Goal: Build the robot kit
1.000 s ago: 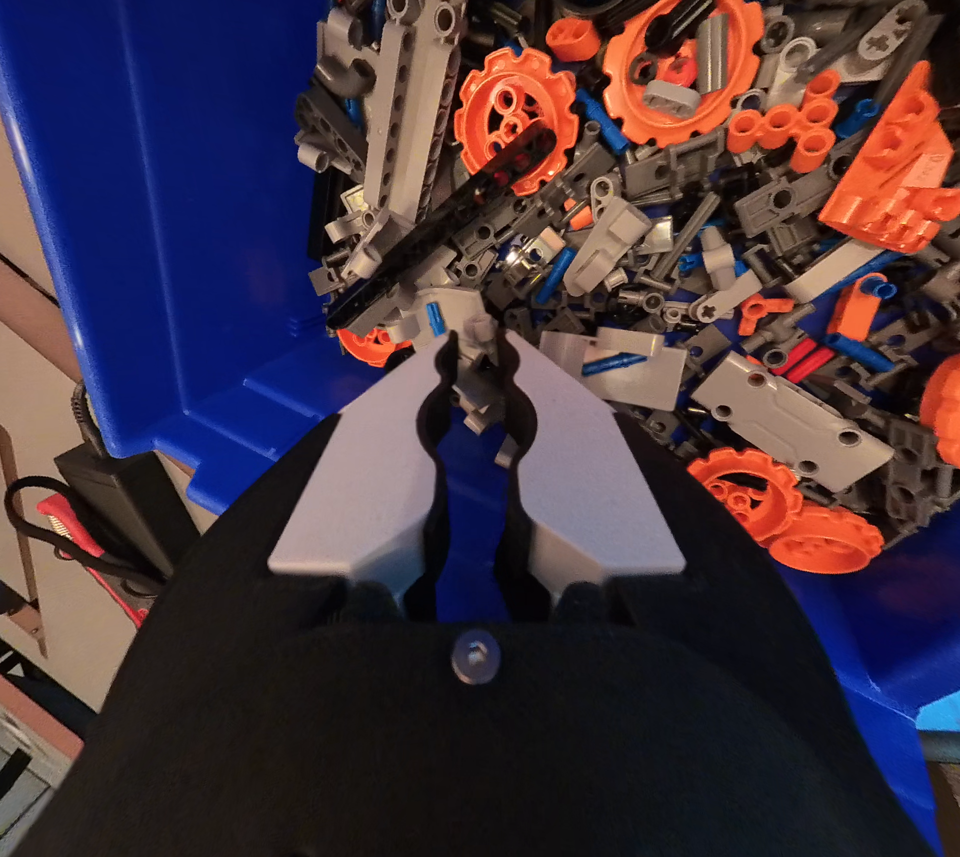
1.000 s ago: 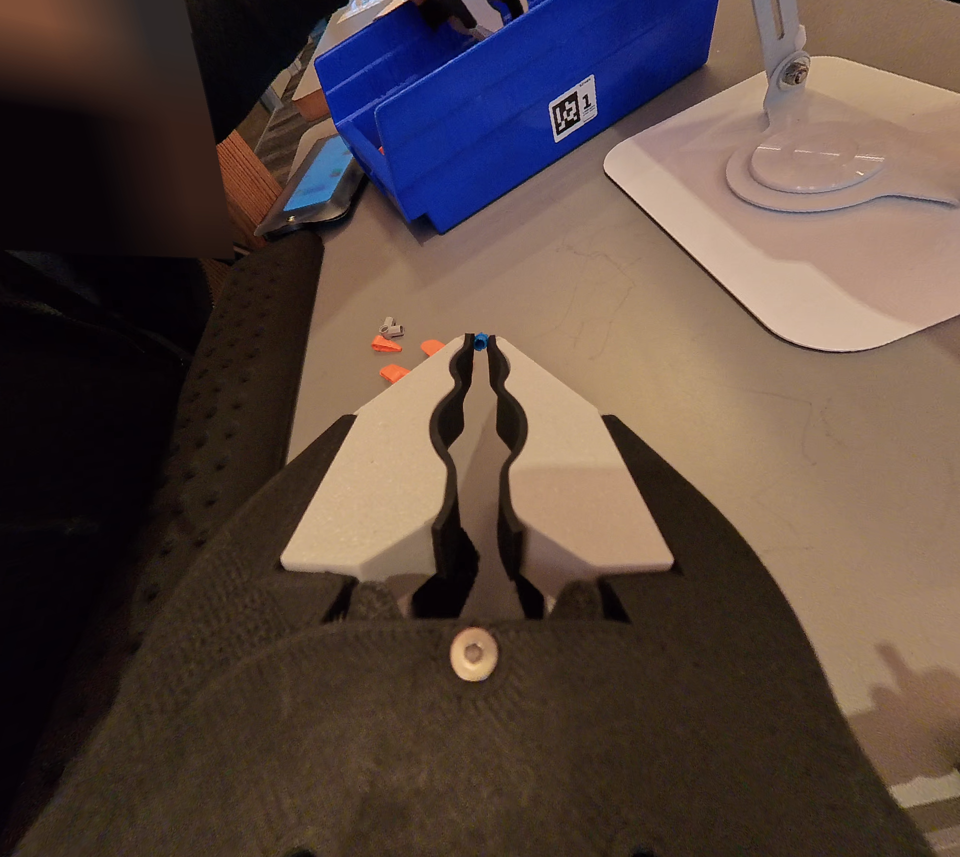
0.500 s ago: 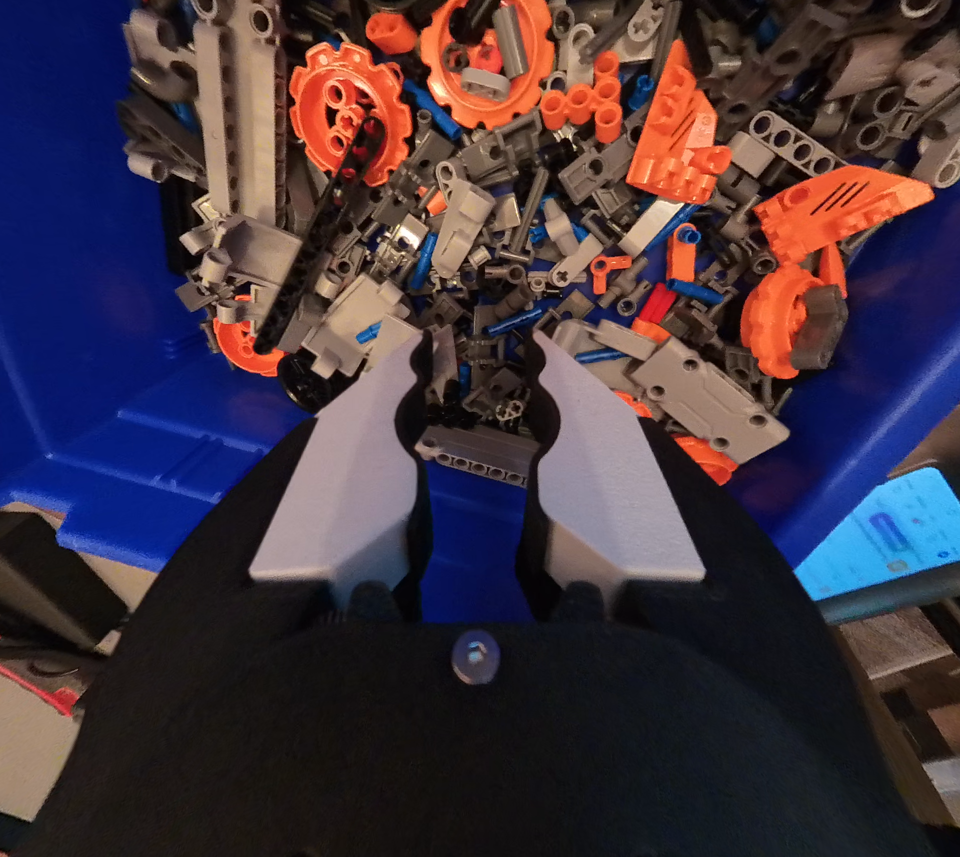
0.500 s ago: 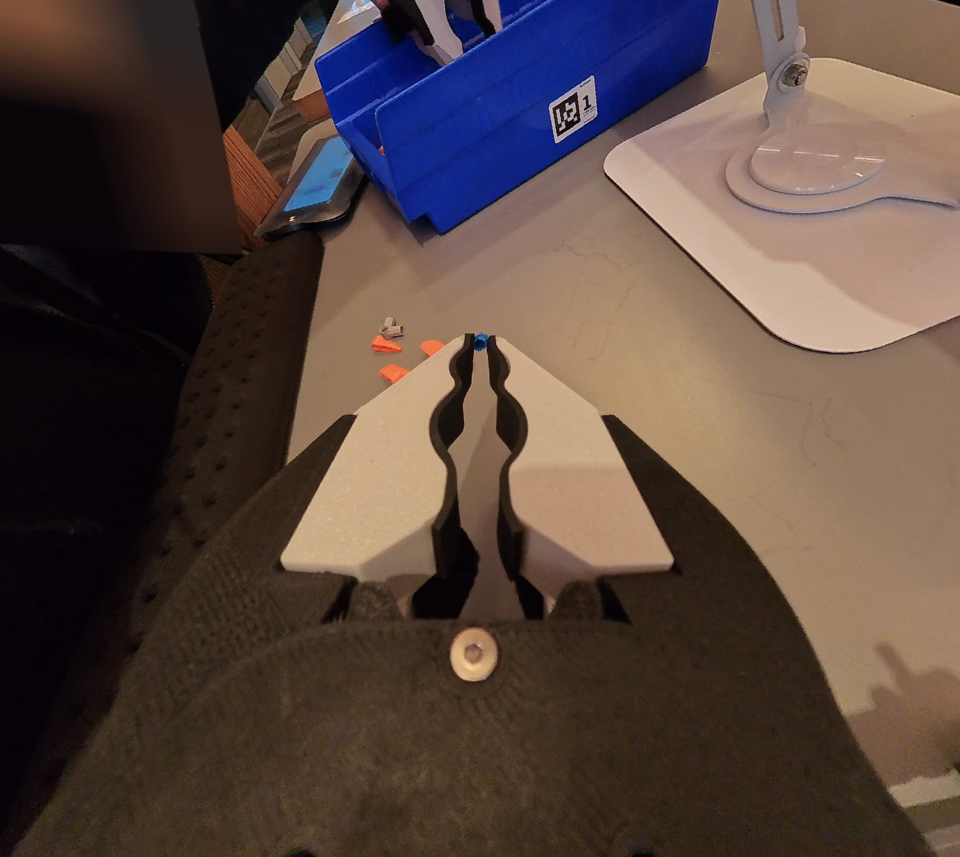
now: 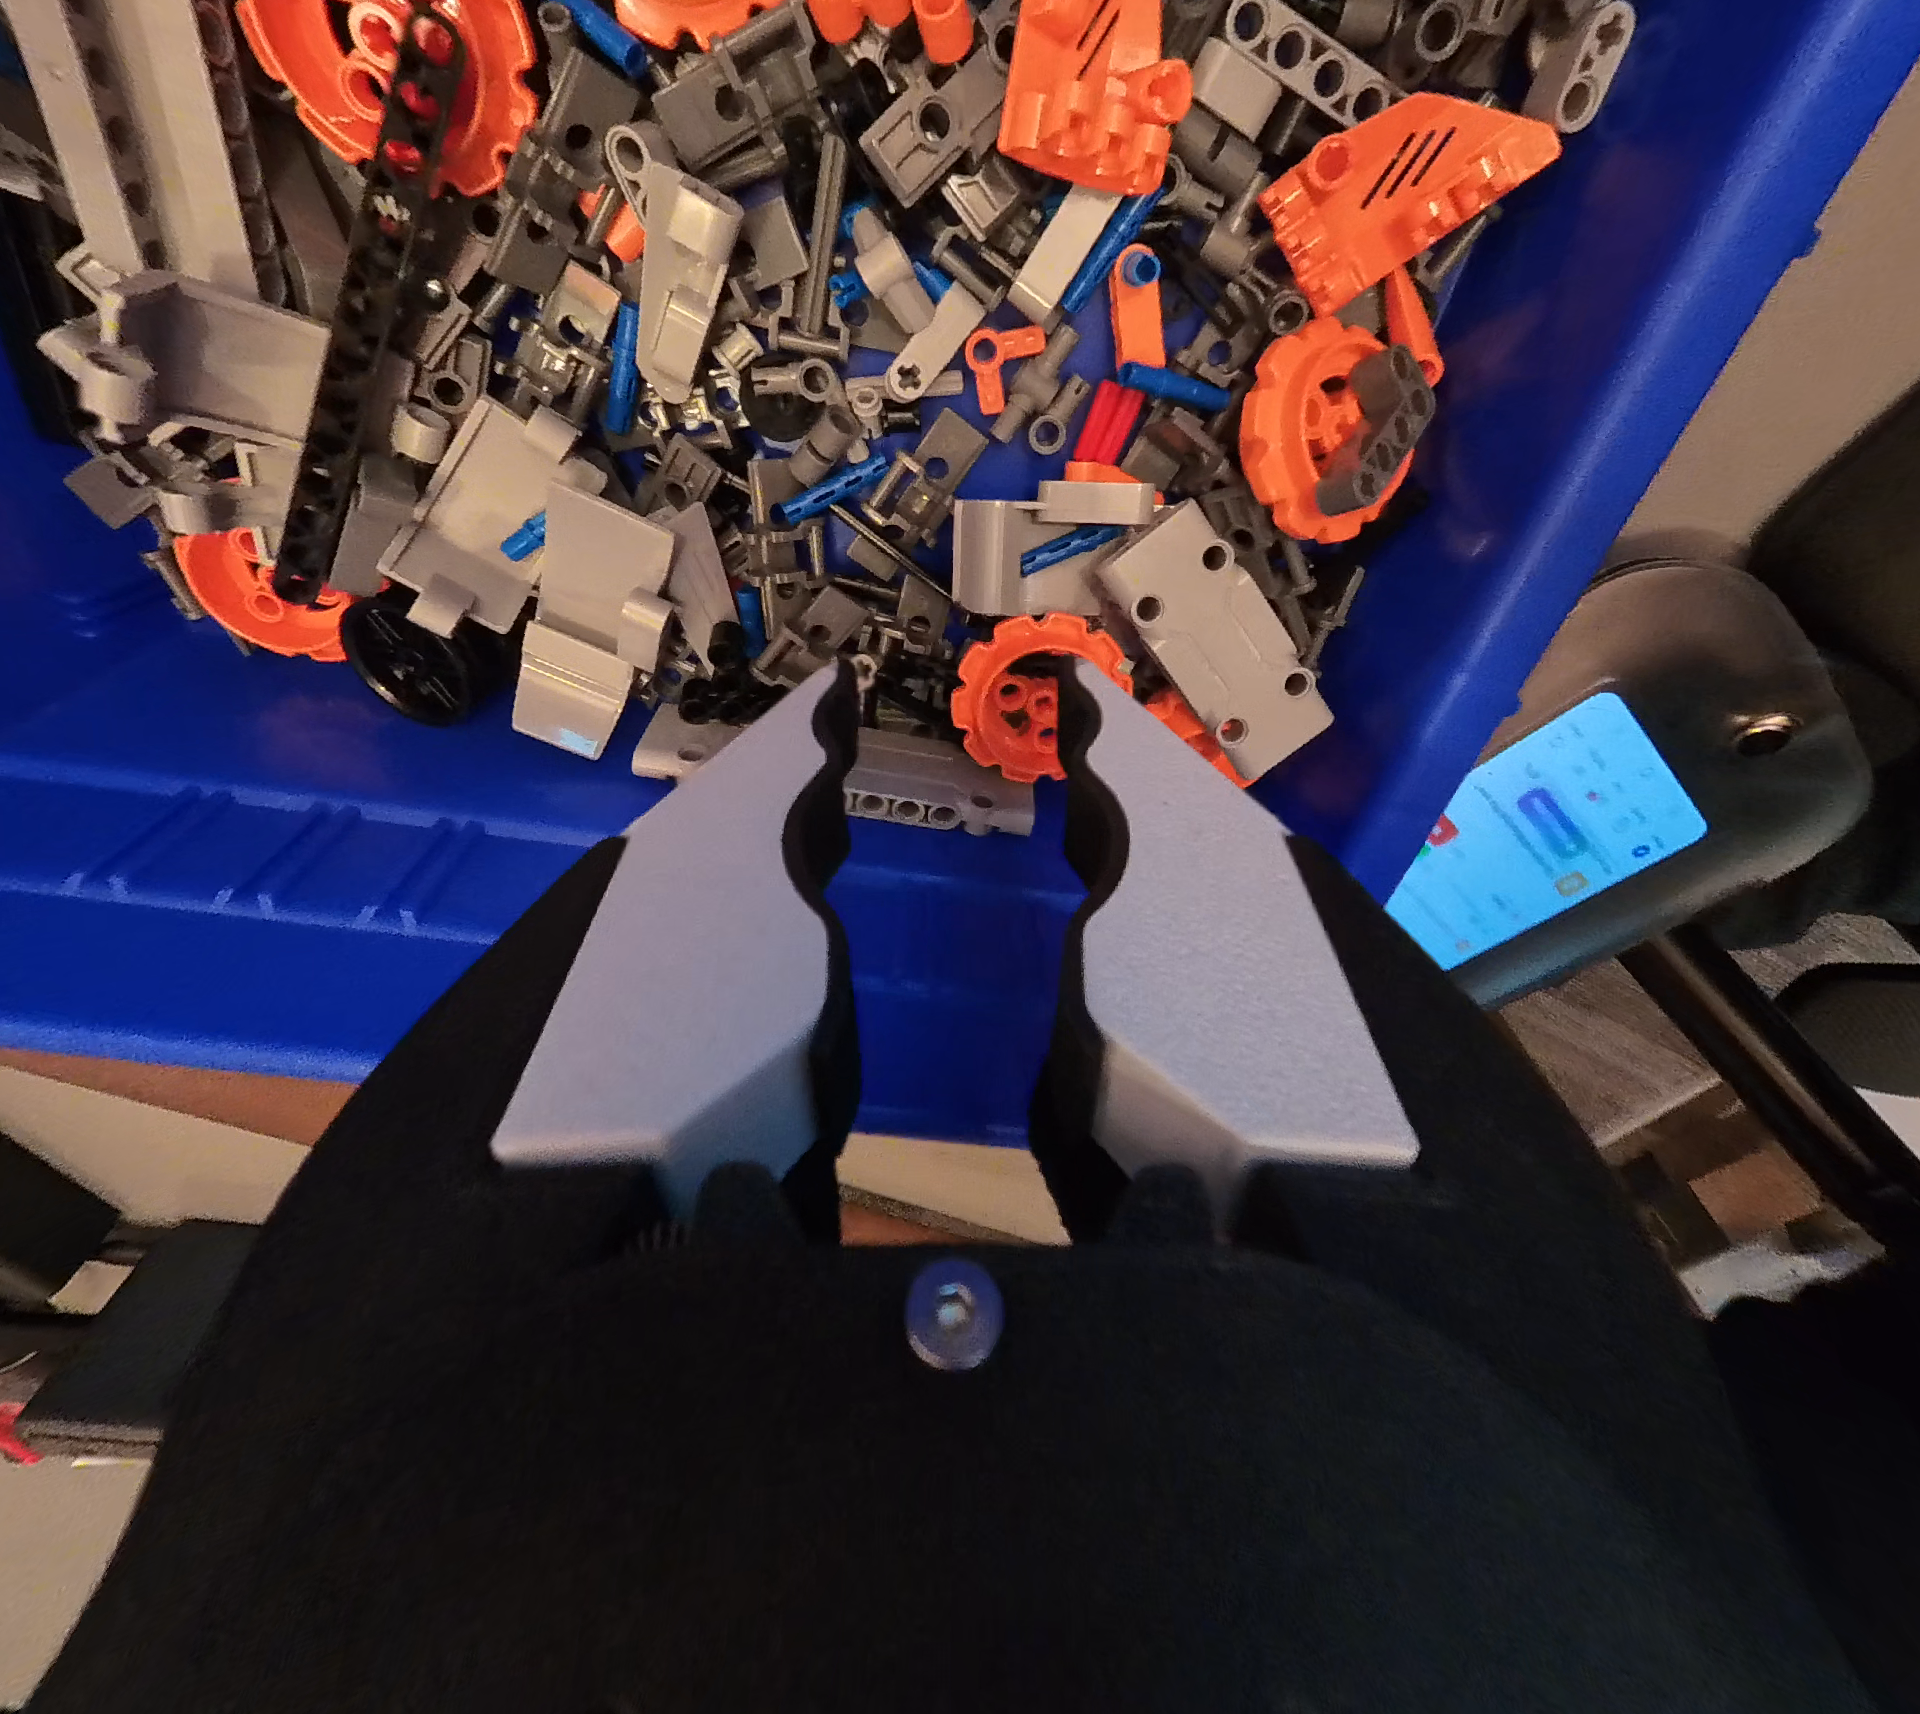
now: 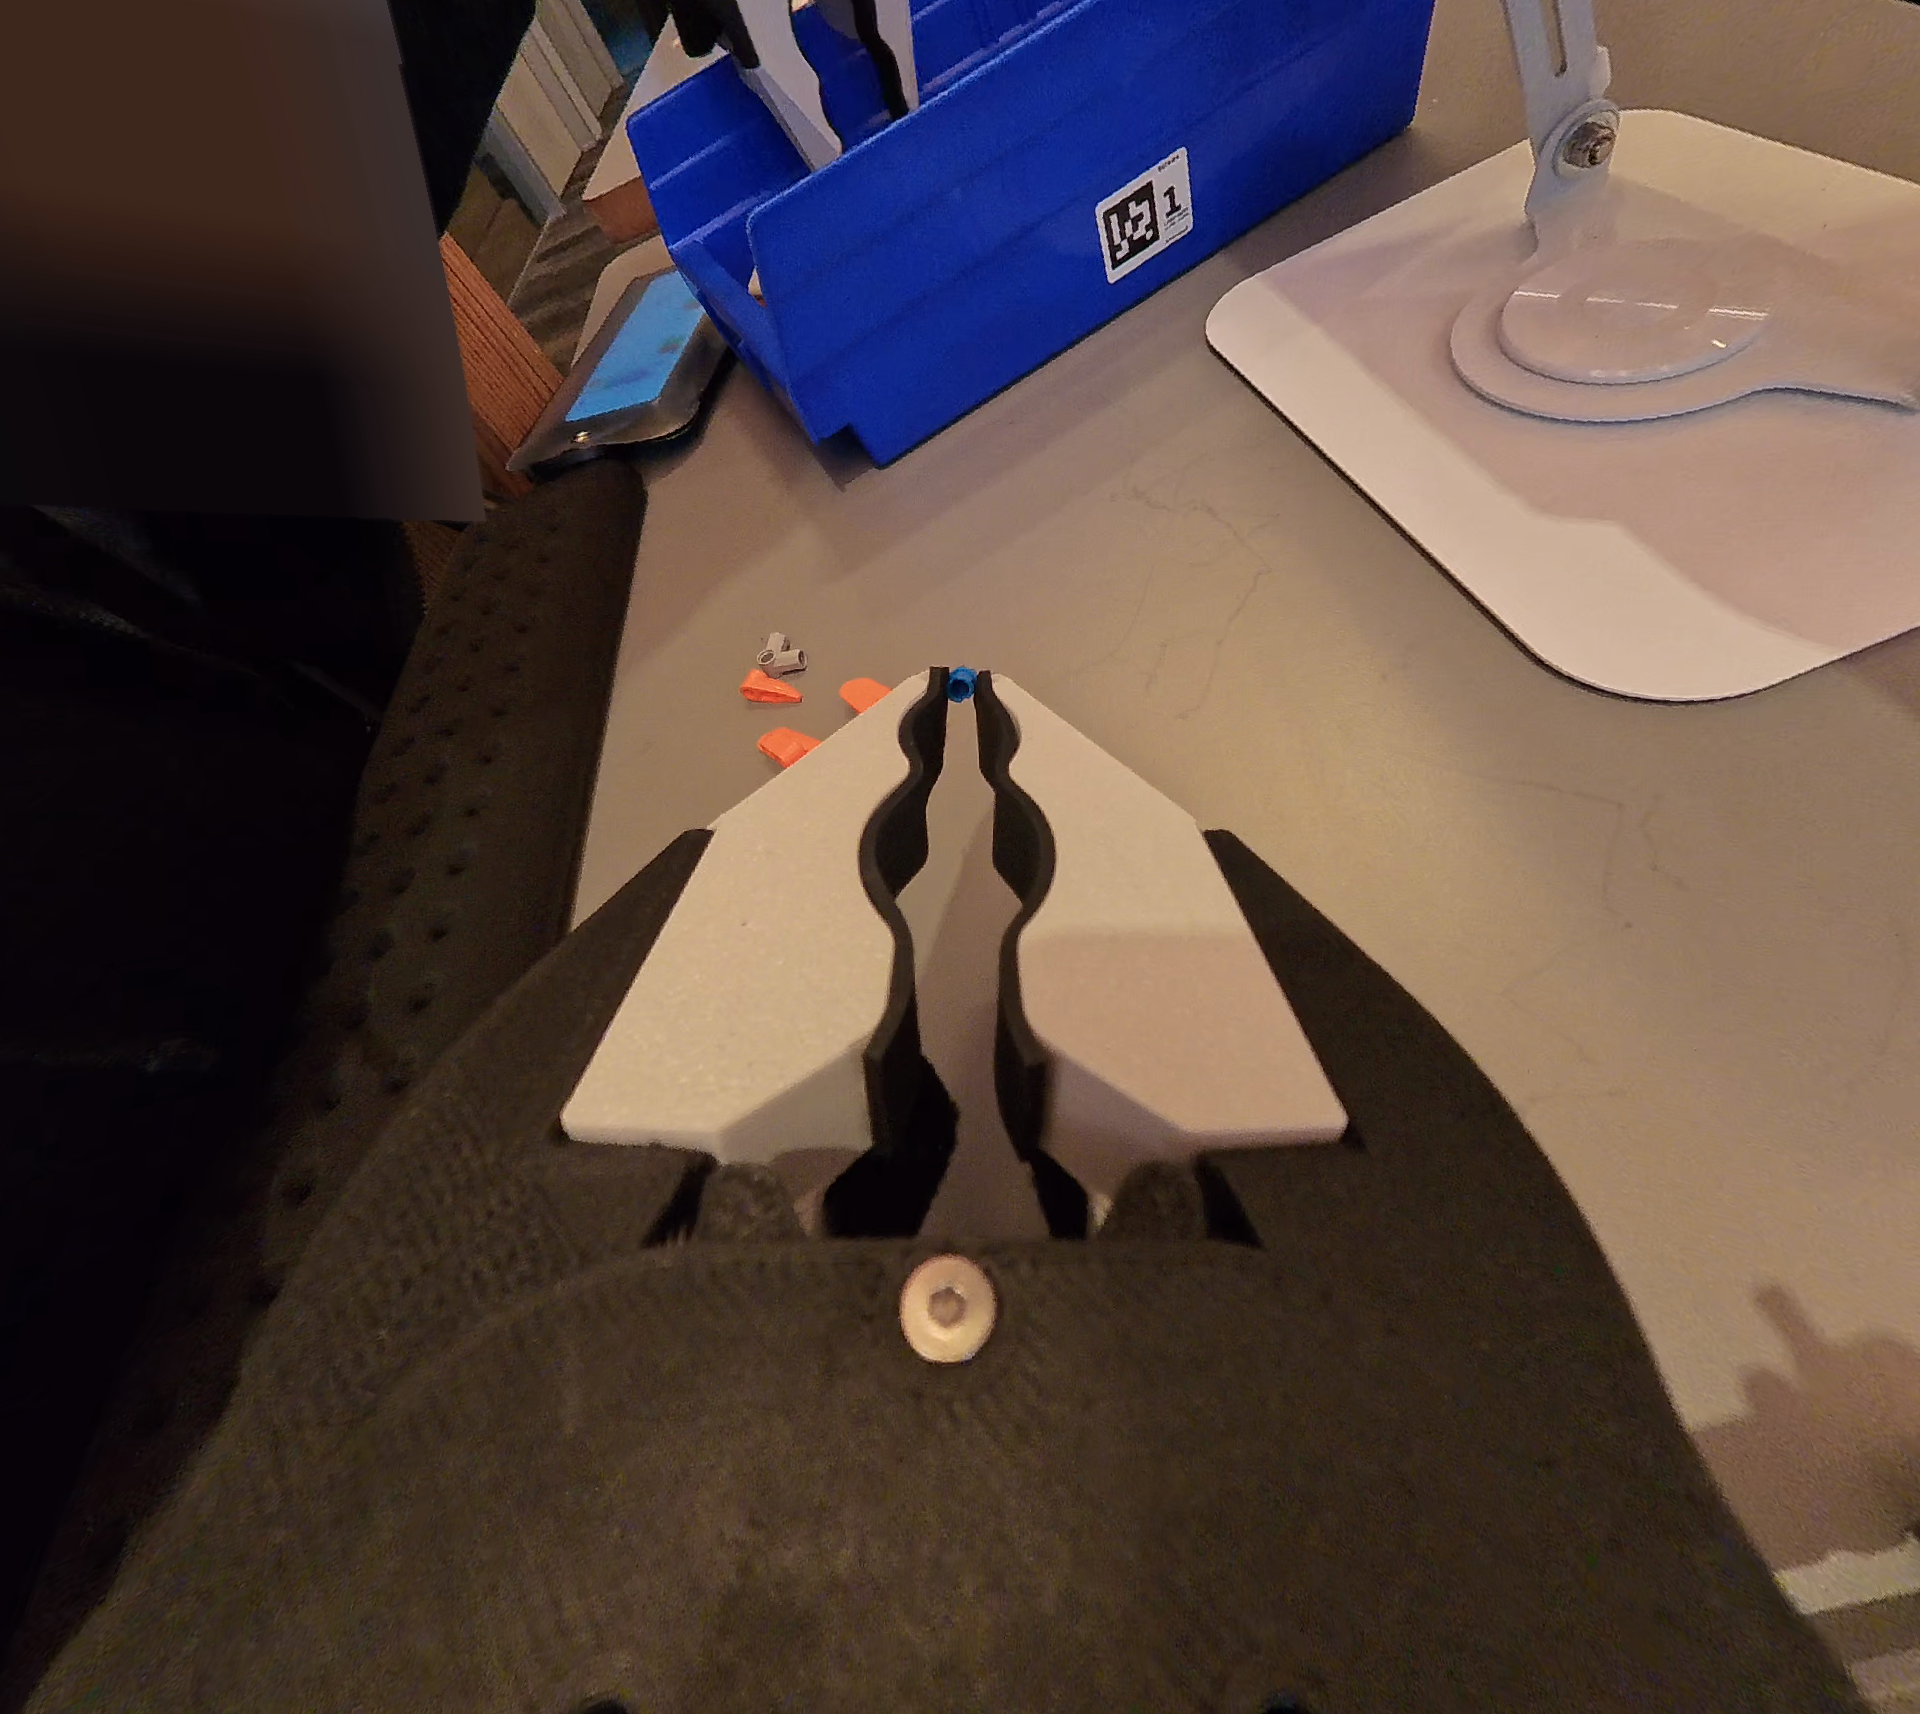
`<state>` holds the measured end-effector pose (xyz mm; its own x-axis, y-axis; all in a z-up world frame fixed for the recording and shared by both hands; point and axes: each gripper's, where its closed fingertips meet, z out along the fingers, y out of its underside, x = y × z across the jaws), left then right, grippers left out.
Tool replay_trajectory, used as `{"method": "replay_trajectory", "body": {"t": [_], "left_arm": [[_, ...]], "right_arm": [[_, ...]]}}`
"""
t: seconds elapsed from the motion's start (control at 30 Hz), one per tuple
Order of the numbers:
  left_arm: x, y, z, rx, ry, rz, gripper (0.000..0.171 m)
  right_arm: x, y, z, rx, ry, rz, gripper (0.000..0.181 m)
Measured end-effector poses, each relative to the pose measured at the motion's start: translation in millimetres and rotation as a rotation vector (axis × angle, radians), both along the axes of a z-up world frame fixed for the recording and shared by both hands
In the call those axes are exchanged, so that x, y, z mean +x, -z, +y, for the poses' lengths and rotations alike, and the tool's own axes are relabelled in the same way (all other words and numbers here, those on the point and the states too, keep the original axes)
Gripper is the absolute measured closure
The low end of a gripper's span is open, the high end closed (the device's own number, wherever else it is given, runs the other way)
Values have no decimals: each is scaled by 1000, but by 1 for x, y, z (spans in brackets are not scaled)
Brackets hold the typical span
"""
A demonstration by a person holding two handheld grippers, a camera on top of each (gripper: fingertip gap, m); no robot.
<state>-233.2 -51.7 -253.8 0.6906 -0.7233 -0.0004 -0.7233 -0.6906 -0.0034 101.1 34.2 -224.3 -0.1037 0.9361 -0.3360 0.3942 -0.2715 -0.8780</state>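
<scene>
Left gripper widened since earlier, released over blue bin, tips near orange gear. Right gripper unmoved, pinching small blue pin above table.

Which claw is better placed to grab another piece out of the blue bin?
Left, probably. The left claw is open over the blue bin pile, while the right claw is shut on a small blue pin.

The right gripper pinches a small blue peg at its fingertips above the grey table. Just left of the tips lie three orange pieces and a grey connector — far ahead, the left gripper, jaws apart, dips into a blue bin.
</scene>
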Motion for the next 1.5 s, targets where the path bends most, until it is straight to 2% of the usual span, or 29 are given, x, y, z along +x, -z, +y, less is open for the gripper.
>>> {"method": "replay_trajectory", "body": {"t": [0.17,0.33,0.5,0.6,0.83,0.97,1.0,1.07,1.13,1.3,1.5], "left_arm": [[21,7,6,33,52,-30,126],[63,12,24,111,102,-121,122],[90,25,31,120,104,-164,93],[89,27,36,148,88,-137,96],[76,27,51,267,73,-58,130],[66,27,56,294,63,-18,137],[59,25,59,309,52,13,144],[49,20,62,332,29,42,141],[55,11,64,351,5,-30,137],[105,8,44,263,71,-265,118],[117,28,45,264,52,-206,104]], "right_arm": [[0,0,0,1,1,-1,178],[0,1,0,4,1,-5,178],[0,2,0,1,2,-5,178],[0,2,0,3,2,-6,178],[-1,2,0,7,2,-9,178],[-1,2,0,9,2,-11,178],[-1,2,0,9,2,-11,178],[0,2,0,9,3,-11,178],[0,3,0,7,4,-11,178],[0,3,0,7,4,-12,178],[0,2,0,9,3,-10,178]]}}
